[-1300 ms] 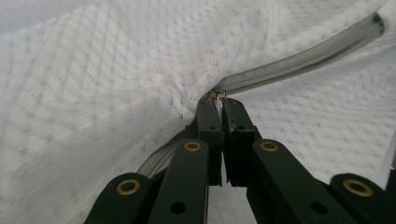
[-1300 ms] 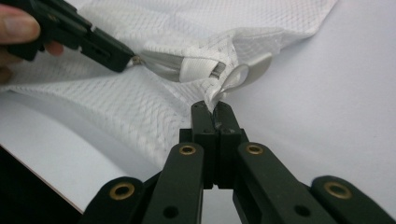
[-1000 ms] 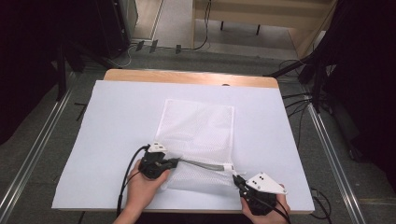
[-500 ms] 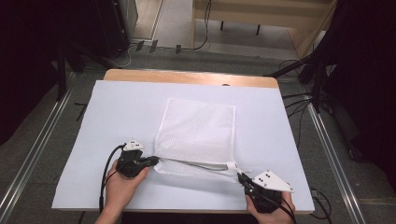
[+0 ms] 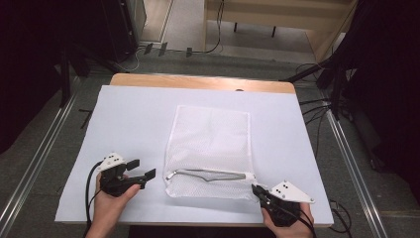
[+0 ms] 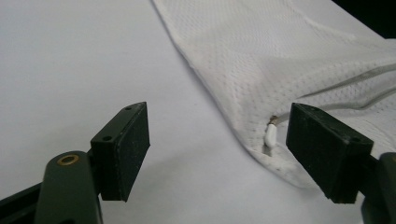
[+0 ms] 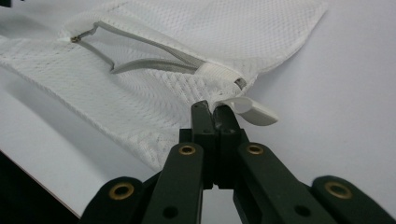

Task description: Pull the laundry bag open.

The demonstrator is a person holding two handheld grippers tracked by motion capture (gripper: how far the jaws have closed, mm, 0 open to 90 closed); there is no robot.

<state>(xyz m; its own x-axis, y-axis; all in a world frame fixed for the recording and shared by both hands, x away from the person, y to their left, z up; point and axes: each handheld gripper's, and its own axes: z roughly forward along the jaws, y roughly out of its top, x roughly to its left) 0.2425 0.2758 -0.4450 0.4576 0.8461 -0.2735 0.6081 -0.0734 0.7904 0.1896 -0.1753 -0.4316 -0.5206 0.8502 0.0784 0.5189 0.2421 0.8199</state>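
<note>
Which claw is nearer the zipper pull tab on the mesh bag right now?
Right. The right claw is shut at the zipper pull tab, at the mesh bag corner. The left claw is open, off the bag's opposite edge.

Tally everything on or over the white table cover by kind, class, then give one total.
Mesh laundry bags: 1
Zip pulls: 1
Hand-held grippers: 2, the left gripper with jaws apart, the right gripper with jaws closed at the bag's corner
Total: 4
</note>
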